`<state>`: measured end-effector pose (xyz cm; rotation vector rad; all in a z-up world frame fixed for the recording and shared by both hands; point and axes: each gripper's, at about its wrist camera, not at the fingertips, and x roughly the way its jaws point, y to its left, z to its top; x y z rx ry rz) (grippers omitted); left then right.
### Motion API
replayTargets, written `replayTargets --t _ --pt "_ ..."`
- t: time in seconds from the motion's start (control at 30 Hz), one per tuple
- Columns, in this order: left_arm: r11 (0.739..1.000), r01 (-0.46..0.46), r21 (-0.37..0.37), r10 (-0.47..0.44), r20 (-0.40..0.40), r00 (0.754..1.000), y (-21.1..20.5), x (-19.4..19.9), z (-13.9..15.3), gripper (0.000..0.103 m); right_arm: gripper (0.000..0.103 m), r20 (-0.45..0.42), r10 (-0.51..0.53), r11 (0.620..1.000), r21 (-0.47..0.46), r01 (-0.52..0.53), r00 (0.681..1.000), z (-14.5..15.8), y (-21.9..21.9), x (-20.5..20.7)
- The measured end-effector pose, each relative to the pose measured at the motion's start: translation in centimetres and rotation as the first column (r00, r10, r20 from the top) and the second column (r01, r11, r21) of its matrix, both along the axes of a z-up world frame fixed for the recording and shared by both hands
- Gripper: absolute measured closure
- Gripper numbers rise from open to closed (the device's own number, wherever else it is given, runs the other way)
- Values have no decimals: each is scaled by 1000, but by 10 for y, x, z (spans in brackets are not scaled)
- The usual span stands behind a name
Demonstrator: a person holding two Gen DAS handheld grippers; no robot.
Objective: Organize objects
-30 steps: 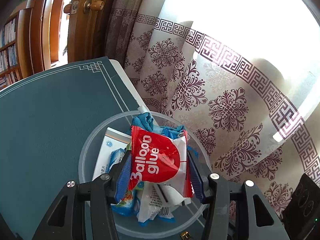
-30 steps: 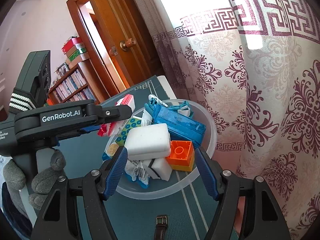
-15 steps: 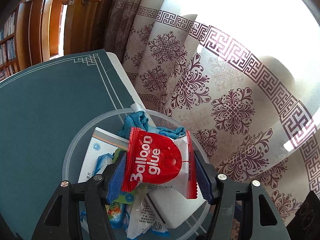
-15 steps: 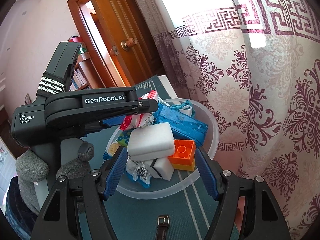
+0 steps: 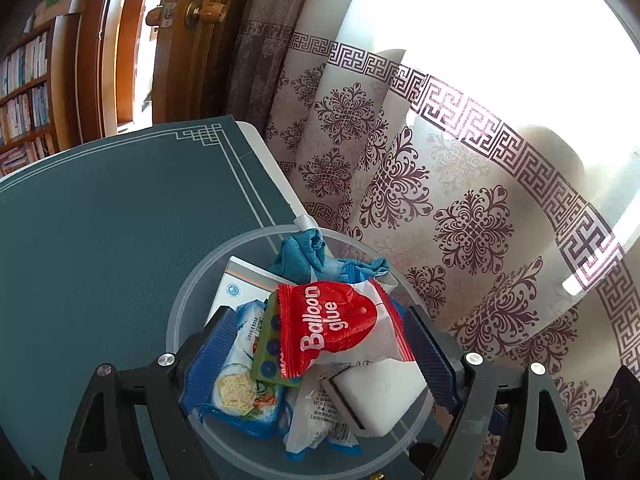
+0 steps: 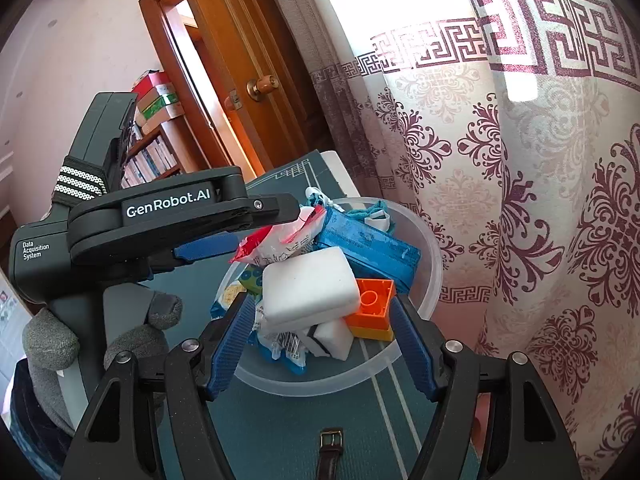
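A watch strap (image 6: 329,456) is still being left outside on the mat (image 5: 100,248); the right gripper (image 6: 322,344) is being held half-wide, empty; beyond, the left gripper (image 5: 316,344) is being opened, the balloon glue packet (image 5: 340,328) being released onto the heaped clear bowl (image 5: 176,320).

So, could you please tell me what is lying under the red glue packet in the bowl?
Under the glue packet show a white sponge, a green dotted pack and a blue snack bag. The bowl's bottom beneath the pile is covered.
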<state>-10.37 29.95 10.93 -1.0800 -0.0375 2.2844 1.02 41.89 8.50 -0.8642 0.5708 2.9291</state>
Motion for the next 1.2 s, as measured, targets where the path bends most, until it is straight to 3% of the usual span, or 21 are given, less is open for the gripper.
replayTargets --t 0.1,0.2,0.3,0.63,0.9,1.2 --pt "997 -56 -60 50 -100 994 -10 13 6 7 32 4 12 1000 3 -12 1000 1 -4 1" --pt "985 -122 -124 93 -213 973 -21 28 10 1 32 8 17 1000 16 -17 1000 1 -7 2" --pt "972 -171 -161 121 -280 952 -33 41 9 1 32 18 13 1000 19 -13 1000 1 -6 2" --pt "956 -230 -180 174 -280 944 -63 68 -3 1 25 90 26 998 55 -31 996 -12 -5 21" --pt "935 -277 -223 207 -292 934 -74 90 -16 1 21 115 24 987 156 -42 993 -11 -18 24" --pt "940 -263 -216 201 -269 942 -80 102 -20 0 11 103 26 978 201 -47 994 -9 -29 28"
